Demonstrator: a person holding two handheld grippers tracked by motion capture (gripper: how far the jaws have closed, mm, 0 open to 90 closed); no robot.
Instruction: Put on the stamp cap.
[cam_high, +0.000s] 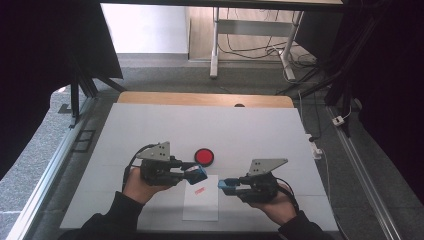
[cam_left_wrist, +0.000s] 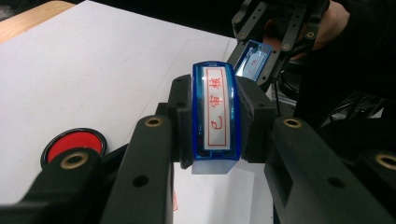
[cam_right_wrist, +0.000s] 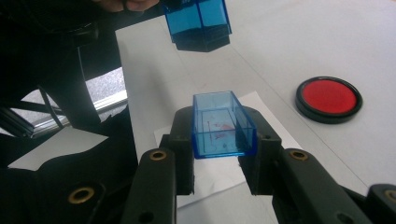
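Because the left hand-held gripper (cam_high: 200, 173) clamps the blue stamp (cam_left_wrist: 215, 116) and the right hand-held gripper (cam_high: 224, 185) clamps its clear blue cap (cam_right_wrist: 222, 125), both held just above the stamped paper (cam_high: 201, 204), a skewed approach could jam the cap or smear ink. Beneath lies a white tabletop (cam_high: 150, 130) carrying a red ink pad (cam_high: 204, 156), with grey floor and desk legs beyond.

White sheet covers the table (cam_high: 150, 125), wooden edge showing at the far side. Left gripper (cam_high: 200, 173) held level, pointing right, a blue stamp (cam_high: 196, 173) clamped in its jaws; right gripper (cam_high: 225, 185) level, pointing left, closed on a small blue cap (cam_high: 227, 185), the two tips near but apart. Between and below them lies a white paper slip (cam_high: 201, 205) bearing a red print (cam_high: 200, 190), with a round red ink pad (cam_high: 204, 156) just beyond its far edge.
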